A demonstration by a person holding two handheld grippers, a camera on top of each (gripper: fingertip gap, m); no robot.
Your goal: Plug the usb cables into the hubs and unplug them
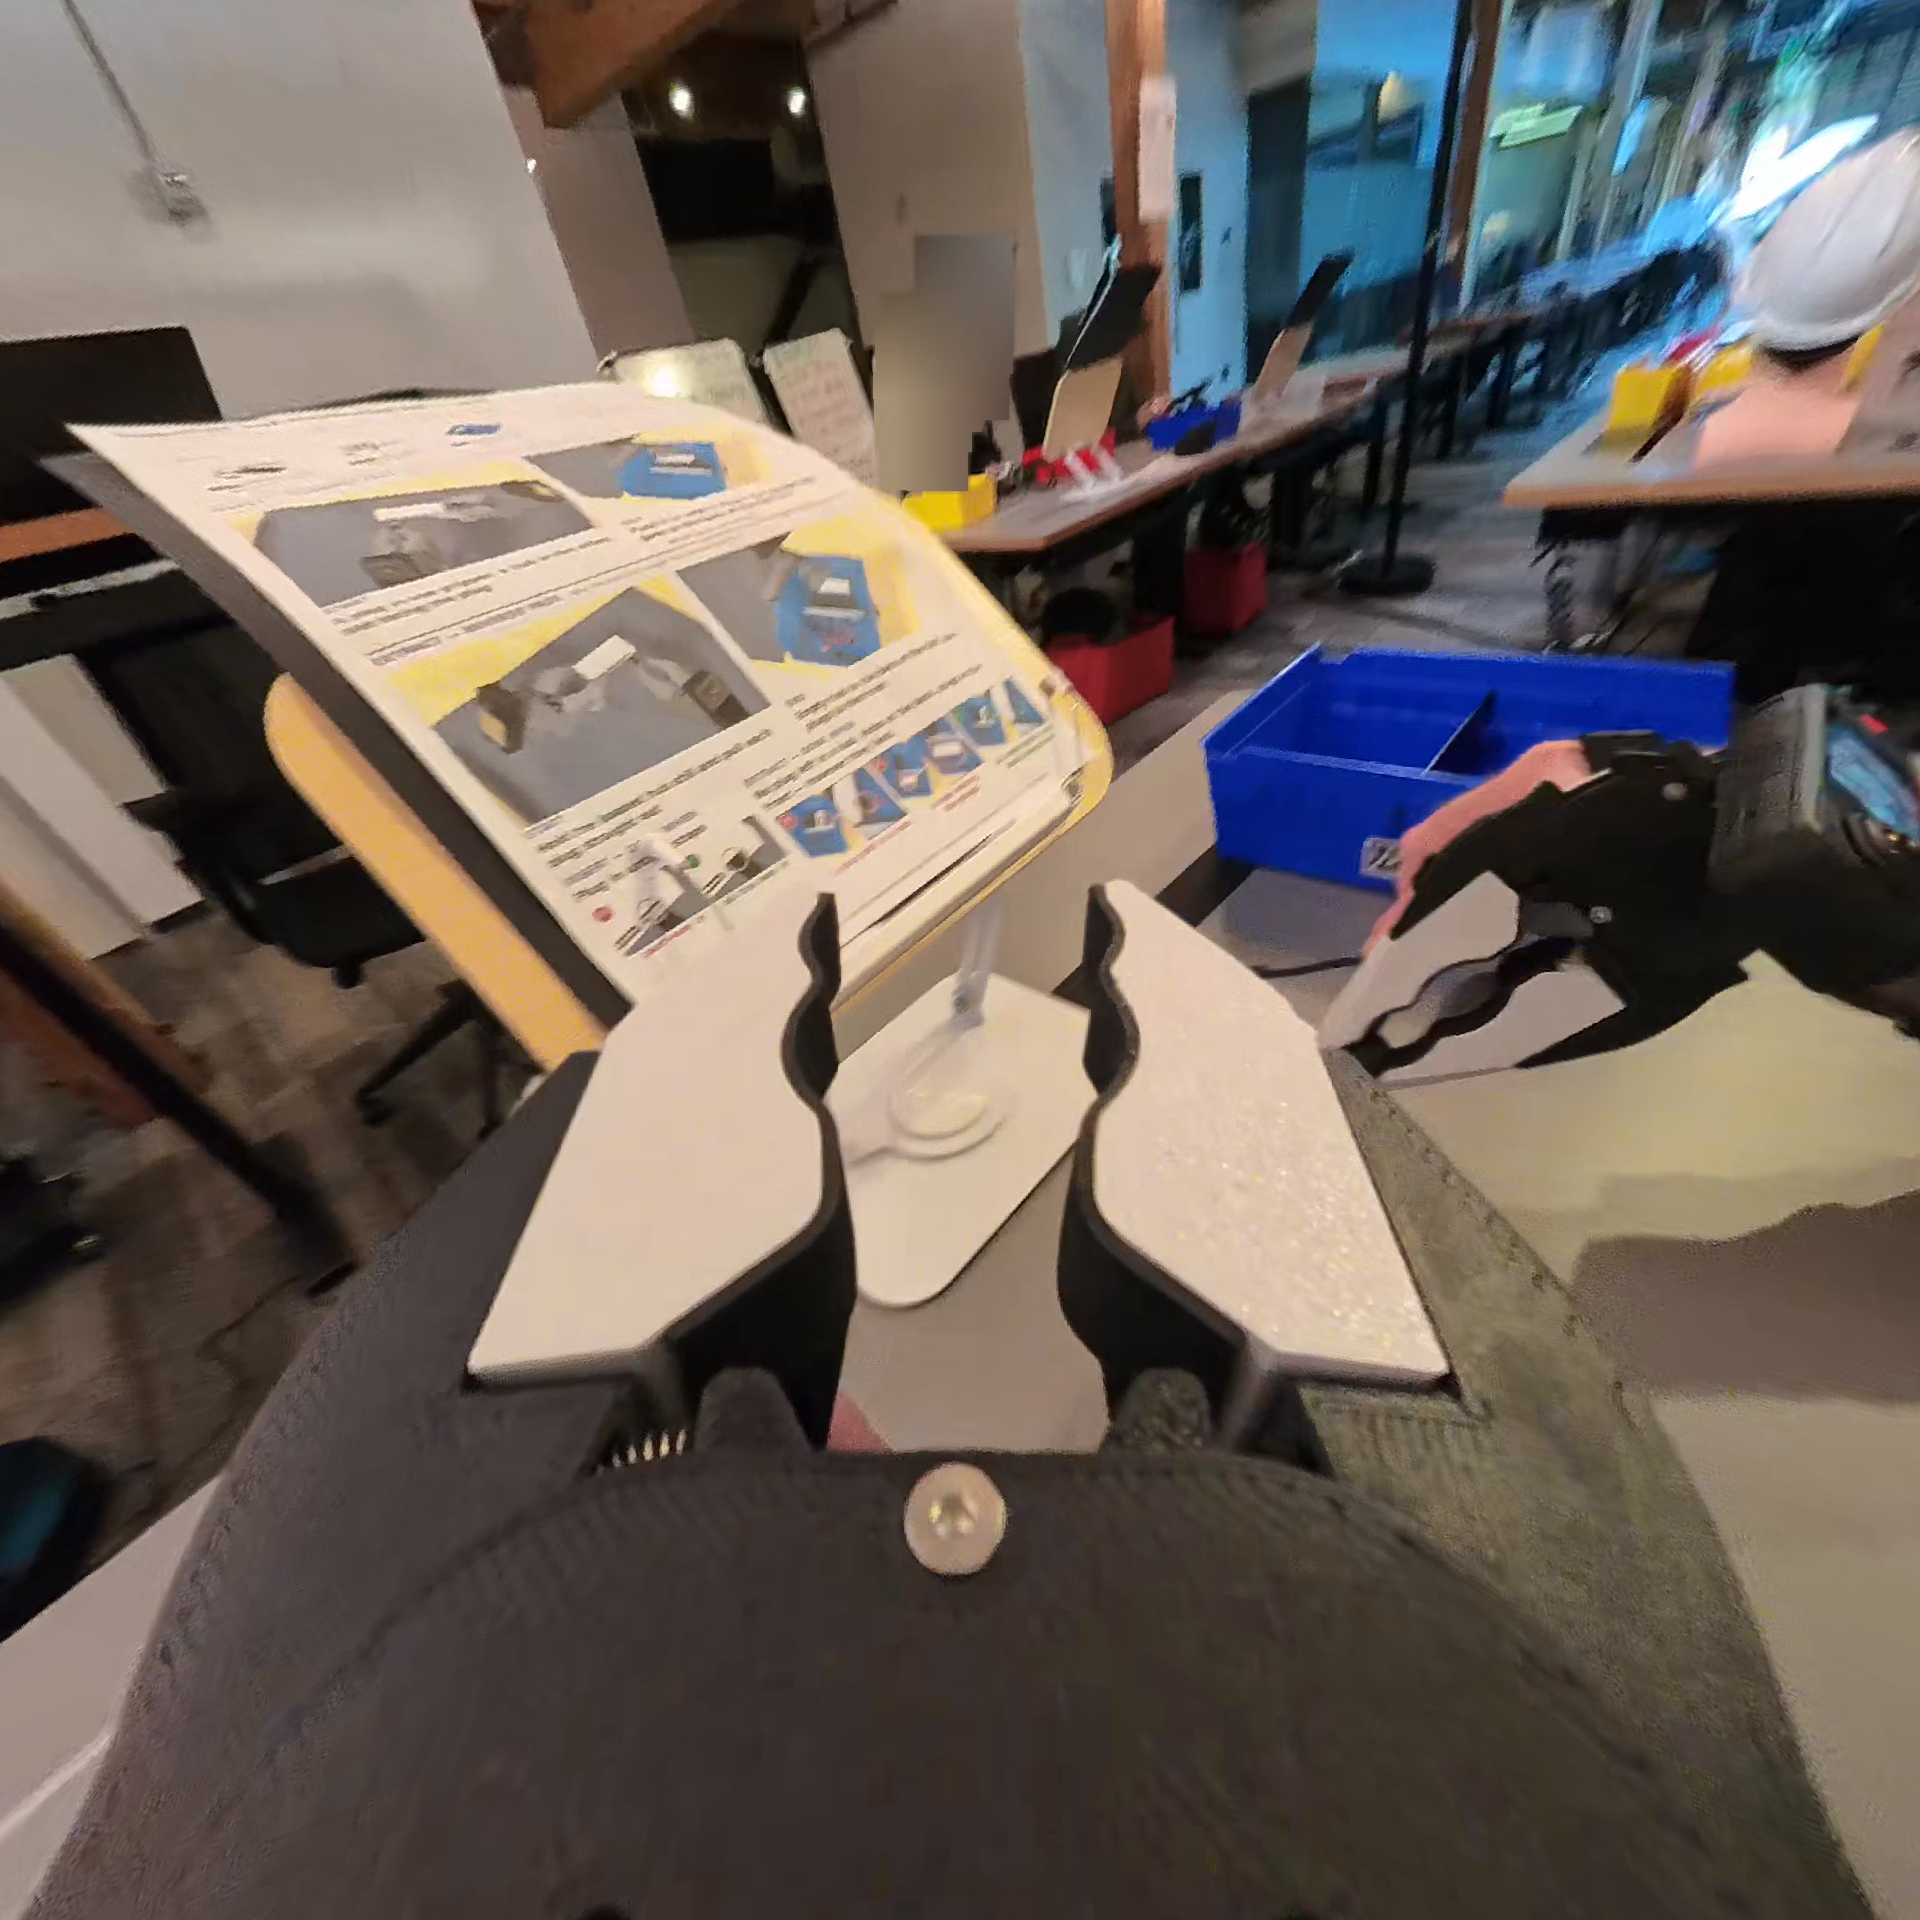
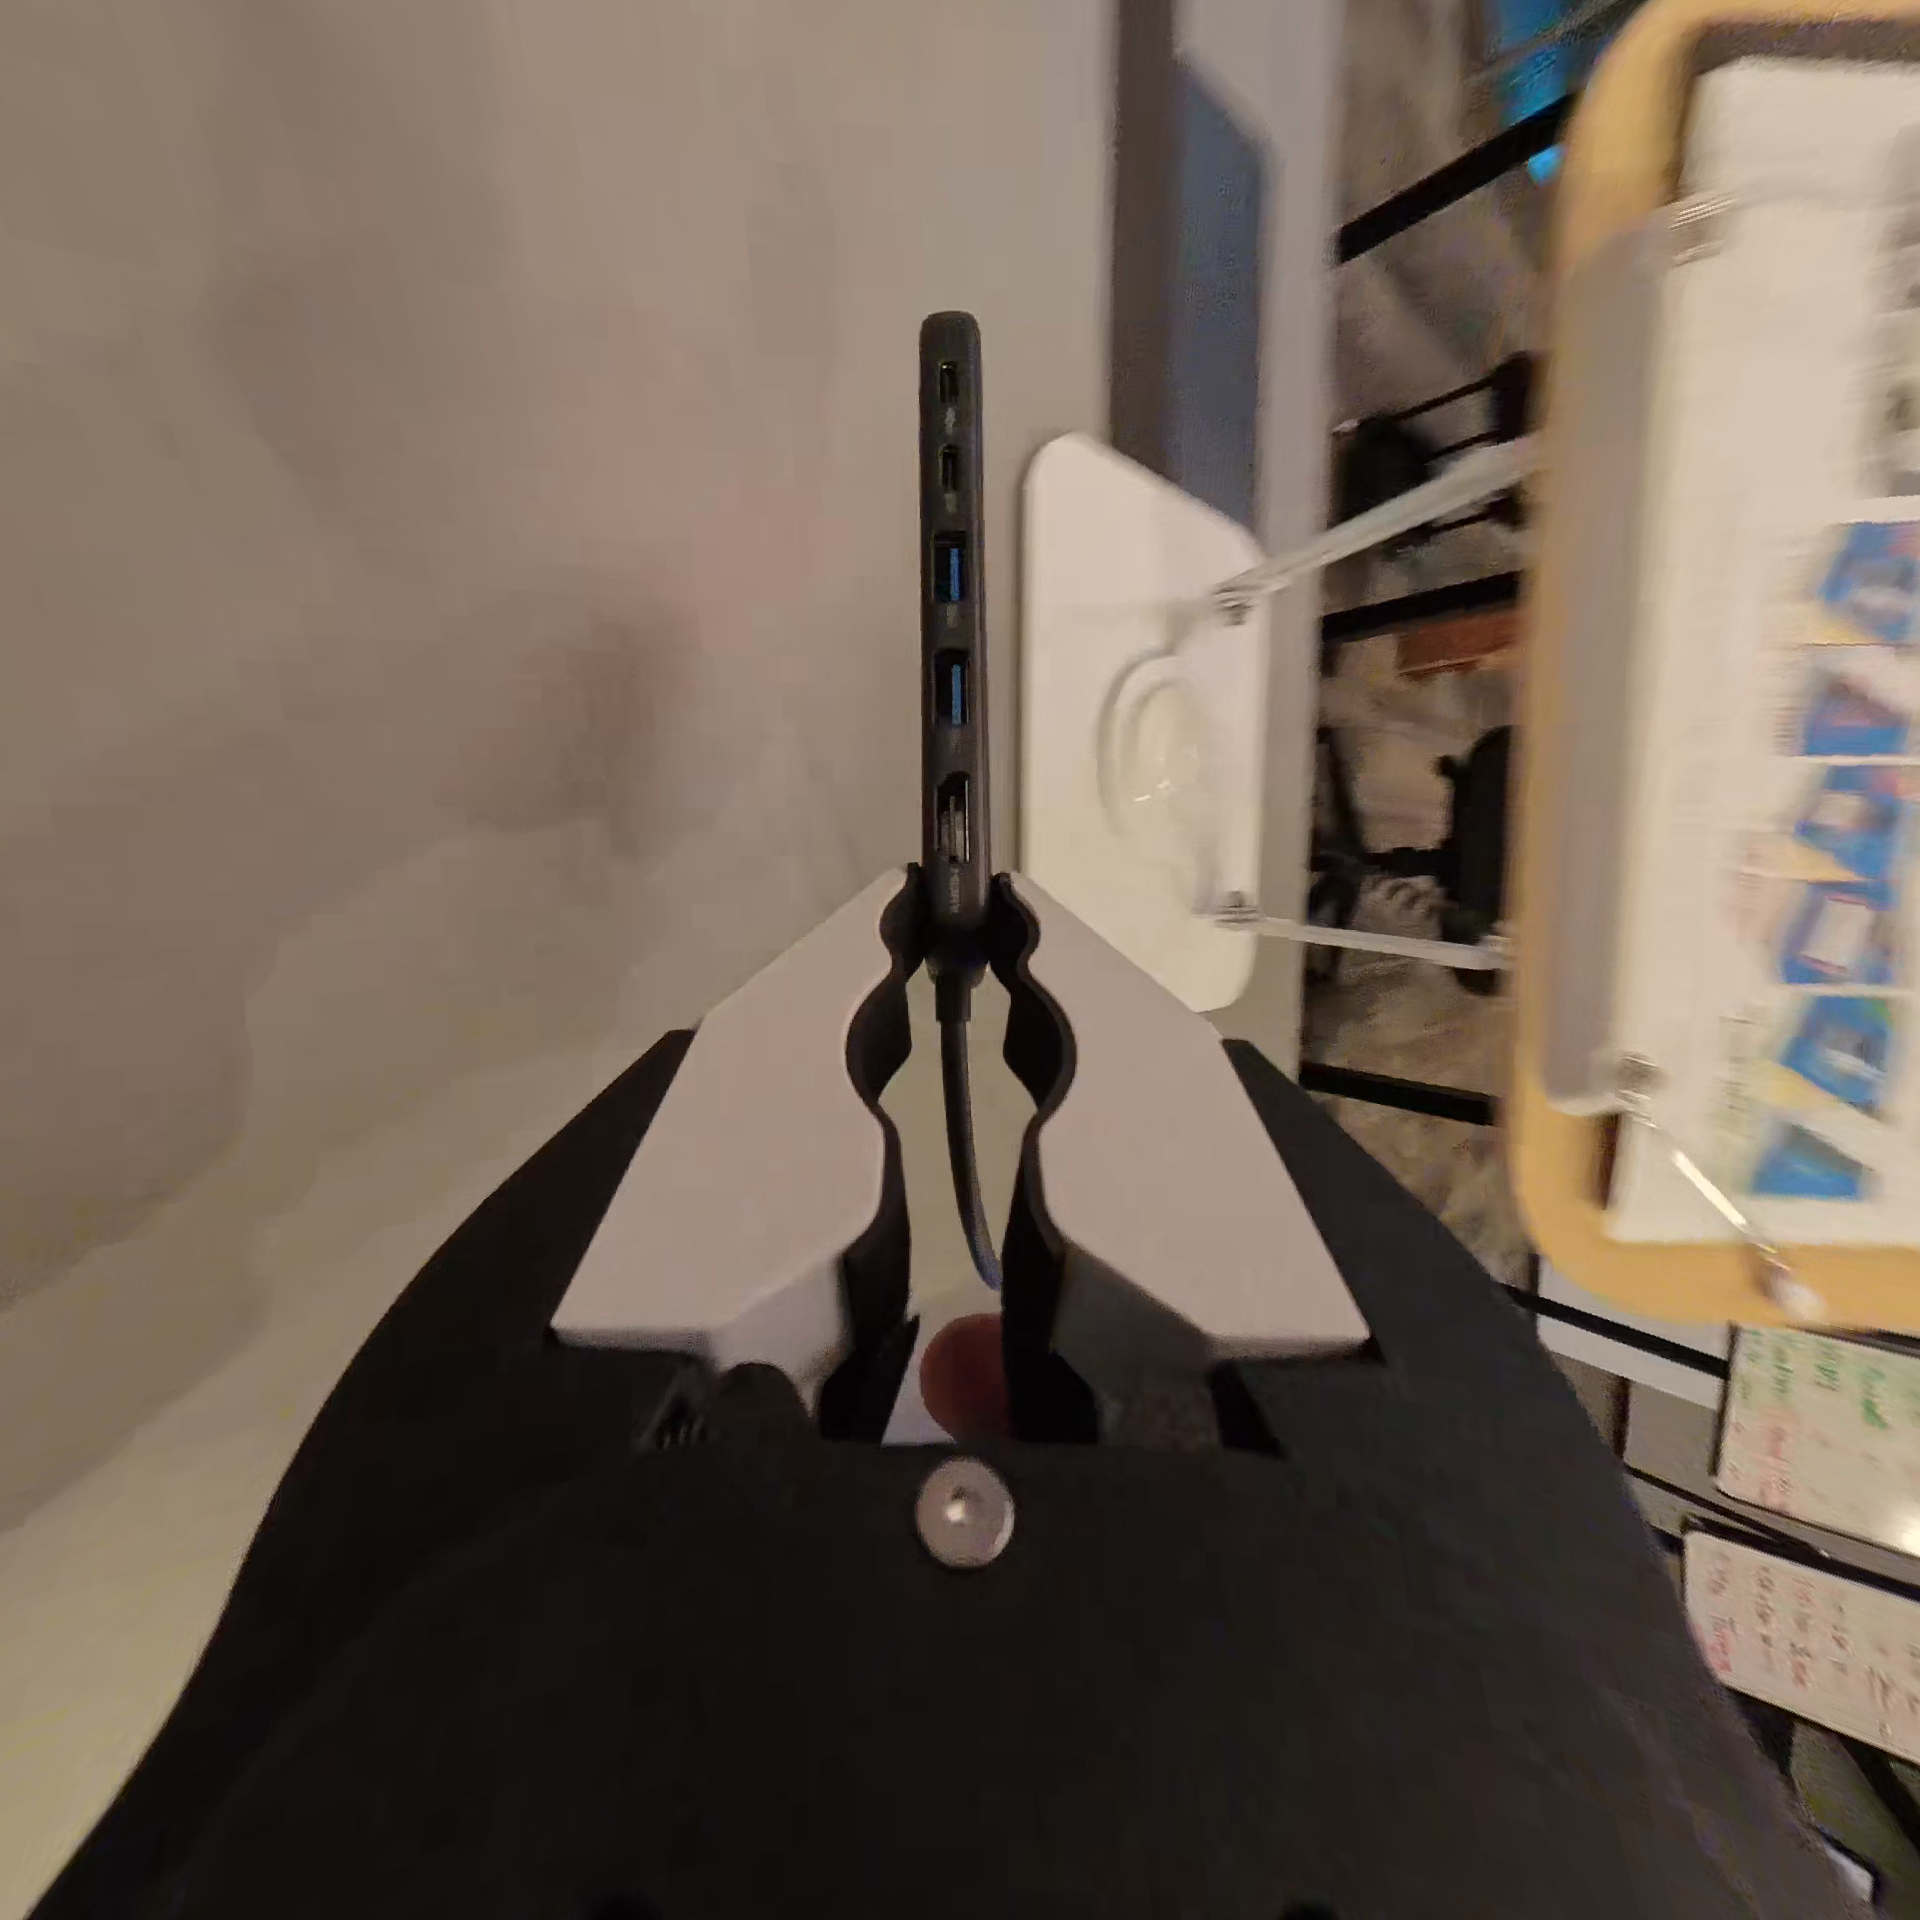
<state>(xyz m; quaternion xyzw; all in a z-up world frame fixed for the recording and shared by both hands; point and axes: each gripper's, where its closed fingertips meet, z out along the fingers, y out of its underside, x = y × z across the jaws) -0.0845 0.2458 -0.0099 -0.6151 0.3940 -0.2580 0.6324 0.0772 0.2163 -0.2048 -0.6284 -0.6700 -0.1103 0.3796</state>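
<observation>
right gripper [image 2: 956,902] pinching dark hub [image 2: 952,613] at cable end, hub sticking forward past tips | left gripper [image 1: 961,940] spread, nothing between | blue bin [image 1: 1455,758] front-right of it

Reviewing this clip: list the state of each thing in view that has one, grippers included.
left gripper: open, empty, nothing between its fingers.
right gripper: shut on the hub's cable end.
hub: held out beyond the fingertips, all visible ports empty.
hub cable: attached to the hub, running back between the fingers.
blue bin: on the table, visible part looks empty.
instruction sheet: propped tilted on its stand.
</observation>
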